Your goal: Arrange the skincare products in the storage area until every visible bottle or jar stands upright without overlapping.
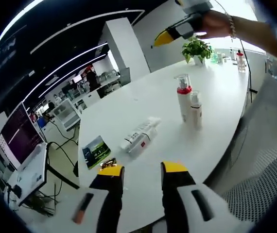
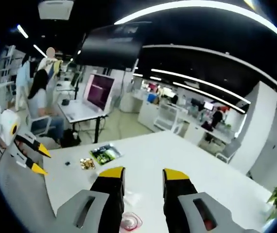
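On the white table [image 1: 143,92], a pump bottle with a red collar [image 1: 183,99] and a smaller white bottle [image 1: 195,109] stand upright close together. Two white tubes [image 1: 141,136] lie flat side by side near the middle. My left gripper [image 1: 142,169] is open over the near edge with nothing between its jaws; it also shows as the left gripper [image 2: 40,160]. My right gripper [image 2: 142,173] is open, high above the table, with a clear pump head [image 2: 129,222] showing low between its jaws. A hand holds the right gripper [image 1: 164,38] in the air.
A green booklet [image 1: 95,151] and a small gold object [image 1: 108,162] lie near the table's corner. A potted plant [image 1: 197,48] and more bottles stand at the far end. A mesh chair [image 1: 260,184] is on the right, and a desk with a monitor [image 2: 99,92] and seated people lies beyond the table.
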Motion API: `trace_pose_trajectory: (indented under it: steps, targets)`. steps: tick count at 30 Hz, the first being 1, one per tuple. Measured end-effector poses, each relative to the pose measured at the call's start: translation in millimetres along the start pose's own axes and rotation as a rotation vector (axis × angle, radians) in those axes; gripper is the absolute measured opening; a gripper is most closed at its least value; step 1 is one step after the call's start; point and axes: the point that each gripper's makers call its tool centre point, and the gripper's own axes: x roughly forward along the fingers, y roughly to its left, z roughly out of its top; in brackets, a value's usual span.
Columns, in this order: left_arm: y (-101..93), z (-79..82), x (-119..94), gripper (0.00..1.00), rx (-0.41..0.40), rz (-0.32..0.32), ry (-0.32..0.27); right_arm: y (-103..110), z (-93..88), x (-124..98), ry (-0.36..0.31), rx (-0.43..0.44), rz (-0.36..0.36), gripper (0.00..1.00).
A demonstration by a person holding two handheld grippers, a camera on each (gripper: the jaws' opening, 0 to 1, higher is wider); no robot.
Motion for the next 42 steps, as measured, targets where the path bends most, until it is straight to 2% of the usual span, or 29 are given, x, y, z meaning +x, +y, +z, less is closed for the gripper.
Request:
trace_pose_trajectory:
  steps: [4,7,10,14,19,22,25,30,34,35,38,40,42]
  targets:
    - [-6.8,-1.3,1,0.27,0.011,-0.026,0.01,8,-12.7,26,0.086,-0.041,0.073,0.25]
    - [-8.3,-2.2,2,0.27,0.031,-0.028,0.017,15,-14.5,47,0.115,-0.093,0.131,0.29]
    - [-7.0,-3.9,2,0.26,0.027,-0.023,0.025,28,-9.8,66,0.125,-0.12,0.231,0.31]
    - [-4.9,-7.1,3,0.26,0.03,-0.009,0.043,33,-19.5,85,0.203,-0.195,0.325,0.41]
    - [-0.2,-8.6,3,0.26,0.033,0.016,0.052,29,-44.4,114,0.313,-0.306,0.376,0.37]
    - [2.6,-9.8,3,0.27,0.032,0.027,0.059,41,-59.1,130,0.358,-0.312,0.472,0.39]
    - [4.6,-12.7,5,0.28,0.037,0.037,0.077,54,-83.7,152,0.444,-0.415,0.569,0.4]
    - [8.4,-19.7,5,0.28,0.046,0.055,0.117,67,-116.9,186,0.534,-0.46,0.665,0.4]
    - [12.2,-25.9,5,0.28,0.024,0.074,0.15,76,-143.0,200,0.594,-0.515,0.715,0.4]
    - [12.9,-26.9,5,0.28,0.024,0.077,0.156,77,-144.4,200,0.596,-0.514,0.719,0.4]
    - [14.1,-29.1,6,0.28,0.017,0.083,0.169,92,-164.5,203,0.633,-0.535,0.803,0.4]
    - [14.6,-30.9,6,0.28,0.013,0.086,0.179,90,-176.6,205,0.666,-0.59,0.808,0.4]
    - [16.0,-32.2,5,0.27,0.012,0.095,0.186,94,-181.8,204,0.672,-0.589,0.808,0.37]
